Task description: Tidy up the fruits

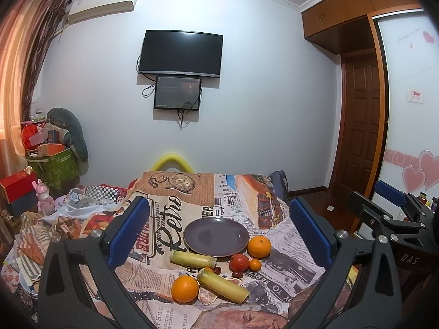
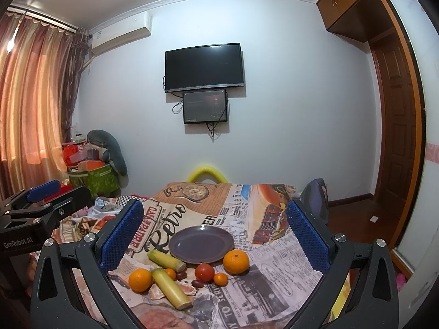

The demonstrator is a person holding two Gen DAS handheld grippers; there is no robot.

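Observation:
An empty purple plate [image 1: 216,236] [image 2: 201,244] sits on a table under a newspaper-print cloth. In front of it lie two oranges [image 1: 259,246] [image 1: 185,288], a red tomato [image 1: 239,262], a small tangerine [image 1: 255,264], two yellow-green cane pieces [image 1: 192,258] [image 1: 222,285], small dark red fruits [image 1: 237,274] and orange peel [image 1: 208,296]. My left gripper [image 1: 218,230] is open and empty, held above the near table edge. My right gripper [image 2: 215,233] is open and empty beside it; it also shows in the left wrist view [image 1: 389,205].
The cloth [image 1: 175,208] covers the table. A cluttered bed with patterned fabric [image 1: 68,219] lies to the left, with boxes and a green bin [image 1: 60,167] behind. A wardrobe [image 1: 411,137] and door [image 1: 359,126] stand at right. A TV [image 1: 179,53] hangs on the far wall.

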